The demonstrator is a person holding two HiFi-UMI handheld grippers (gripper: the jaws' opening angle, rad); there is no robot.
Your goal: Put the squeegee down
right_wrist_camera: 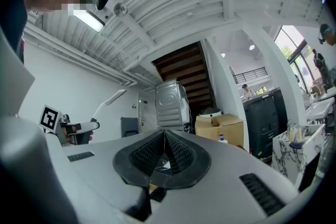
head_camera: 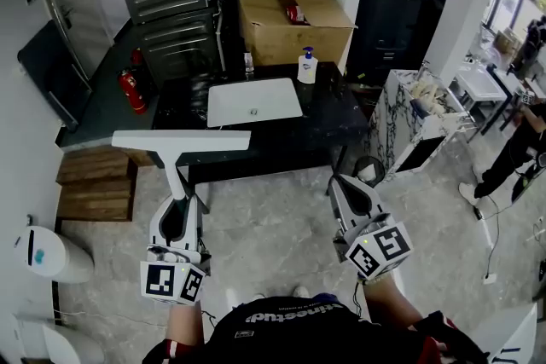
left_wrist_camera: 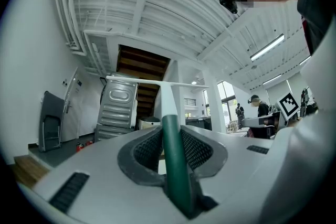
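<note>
The squeegee is a white T shape, with a long flat blade (head_camera: 181, 141) and a neck that runs down to a dark green handle (left_wrist_camera: 173, 160). My left gripper (head_camera: 180, 200) is shut on that handle and holds the tool upright, with the blade level above the near edge of the black counter (head_camera: 341, 128). In the left gripper view the blade (left_wrist_camera: 157, 82) shows as a thin white bar past the jaws. My right gripper (head_camera: 345, 183) hangs to the right over the floor, shut with nothing between its pads (right_wrist_camera: 178, 152). The right gripper view shows the squeegee (right_wrist_camera: 107, 99) at far left.
A white sink (head_camera: 253, 101) is set in the counter, with a soap bottle (head_camera: 307, 66) and a cardboard box (head_camera: 290, 21) behind it. Wooden steps (head_camera: 94, 183) and a red fire extinguisher (head_camera: 130, 89) are at left. A marble stand (head_camera: 418, 111) and a person (head_camera: 512, 158) are at right.
</note>
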